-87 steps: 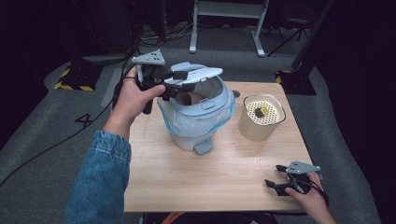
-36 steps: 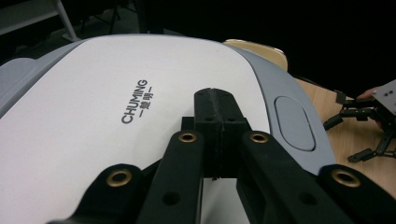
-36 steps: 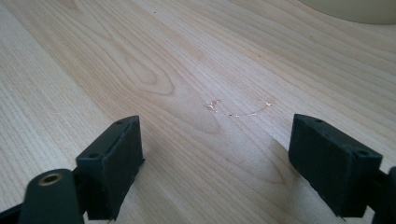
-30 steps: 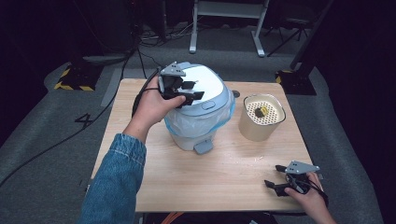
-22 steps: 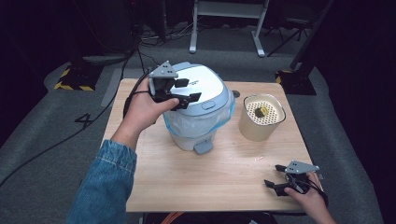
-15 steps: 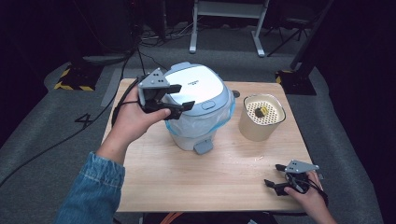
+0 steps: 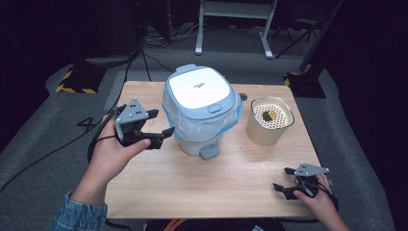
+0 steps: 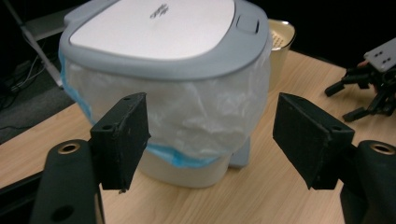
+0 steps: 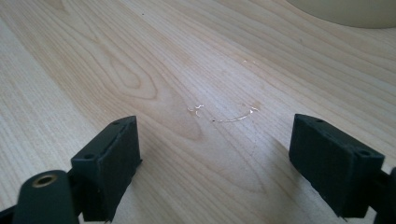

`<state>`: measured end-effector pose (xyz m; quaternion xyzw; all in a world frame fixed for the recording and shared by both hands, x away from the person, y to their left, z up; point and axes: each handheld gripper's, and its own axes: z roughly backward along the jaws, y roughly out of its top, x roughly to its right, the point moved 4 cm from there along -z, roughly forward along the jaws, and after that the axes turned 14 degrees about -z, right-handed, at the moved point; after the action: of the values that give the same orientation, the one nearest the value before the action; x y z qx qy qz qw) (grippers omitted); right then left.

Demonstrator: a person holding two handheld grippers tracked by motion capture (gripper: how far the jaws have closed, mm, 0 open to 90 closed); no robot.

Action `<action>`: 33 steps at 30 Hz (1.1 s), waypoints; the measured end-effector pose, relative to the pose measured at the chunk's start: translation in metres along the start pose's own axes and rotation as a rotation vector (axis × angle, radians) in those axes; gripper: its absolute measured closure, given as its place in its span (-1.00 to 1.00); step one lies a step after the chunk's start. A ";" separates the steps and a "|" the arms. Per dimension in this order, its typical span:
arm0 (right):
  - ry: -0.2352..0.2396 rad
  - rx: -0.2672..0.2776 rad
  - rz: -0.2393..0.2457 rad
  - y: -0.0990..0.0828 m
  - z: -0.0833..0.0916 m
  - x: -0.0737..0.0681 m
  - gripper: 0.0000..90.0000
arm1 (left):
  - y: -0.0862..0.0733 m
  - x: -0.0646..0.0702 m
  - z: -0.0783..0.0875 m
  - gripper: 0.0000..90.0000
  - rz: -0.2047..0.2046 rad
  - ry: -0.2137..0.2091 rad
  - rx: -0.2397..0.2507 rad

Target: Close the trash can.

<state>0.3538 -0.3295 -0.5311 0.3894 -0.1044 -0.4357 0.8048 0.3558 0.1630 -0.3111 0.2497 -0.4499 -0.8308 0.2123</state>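
Note:
A small pedal bin (image 7: 201, 96) with a white-and-grey lid and a plastic liner stands mid-table, lid down; its pedal (image 7: 210, 152) faces the near edge. My left gripper (image 7: 161, 122) hovers just left of the bin and points at its side. Its jaws have just been opening and stand wide with nothing between them. In the left gripper view the bin (image 8: 163, 42) fills the space ahead of my left gripper (image 8: 212, 135). My right gripper (image 7: 282, 178) rests open at the table's near right corner, above bare wood (image 9: 215, 158).
A beige round canister (image 7: 269, 122) with a perforated top stands right of the bin, also seen as the canister (image 8: 282, 42) behind it. The wooden table (image 7: 192, 192) ends close behind the right hand. Dark floor, cables and stands surround the table.
The bin's lid, held up earlier, now lies shut. My left gripper has let go of it and drawn away left and slightly down, jaws wider. The right hand has not moved.

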 end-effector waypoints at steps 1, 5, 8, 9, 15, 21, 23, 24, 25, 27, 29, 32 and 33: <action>0.000 0.000 0.001 0.000 0.000 0.001 -0.63 | -0.005 0.001 0.000 -0.41 0.008 -0.003 0.003; -0.002 0.001 -0.005 0.001 -0.001 0.002 -0.63 | -0.023 0.004 0.003 -0.41 0.010 0.004 -0.005; -0.001 -0.001 -0.003 0.001 0.000 0.002 -0.63 | -0.035 0.007 0.004 -0.42 0.017 0.009 -0.011; 0.003 0.000 0.000 0.001 0.000 0.003 -0.63 | -0.039 0.008 0.004 -0.42 0.019 0.012 -0.015; 0.015 -0.003 0.015 0.001 0.000 0.005 -0.63 | -0.058 0.014 0.006 -0.44 0.028 0.002 -0.004; 0.017 -0.002 0.014 0.001 0.000 0.005 -0.63 | -0.087 0.019 0.005 -0.44 0.028 0.015 -0.013; 0.017 -0.002 0.014 0.001 0.000 0.005 -0.63 | -0.101 0.022 0.004 -0.44 0.022 0.014 -0.033; 0.017 -0.002 0.014 0.001 0.000 0.005 -0.63 | -0.106 0.024 0.004 -0.45 0.022 0.006 -0.040; 0.017 -0.002 0.014 0.001 0.000 0.005 -0.63 | -0.111 0.025 0.005 -0.46 0.021 0.003 -0.046; 0.017 -0.002 0.015 0.001 0.000 0.005 -0.63 | -0.120 0.027 0.005 -0.46 0.026 0.013 -0.045; 0.017 -0.002 0.015 0.001 0.000 0.005 -0.63 | -0.131 0.029 0.003 -0.47 0.044 0.014 -0.051; 0.017 -0.002 0.015 0.001 0.000 0.005 -0.63 | -0.148 0.031 -0.002 -0.47 0.066 0.010 -0.099; 0.017 -0.002 0.015 0.001 0.000 0.005 -0.63 | -0.152 0.031 -0.003 -0.47 0.066 0.011 -0.119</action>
<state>0.3576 -0.3327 -0.5312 0.3913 -0.1000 -0.4265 0.8093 0.3141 0.2202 -0.4495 0.2260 -0.4066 -0.8472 0.2566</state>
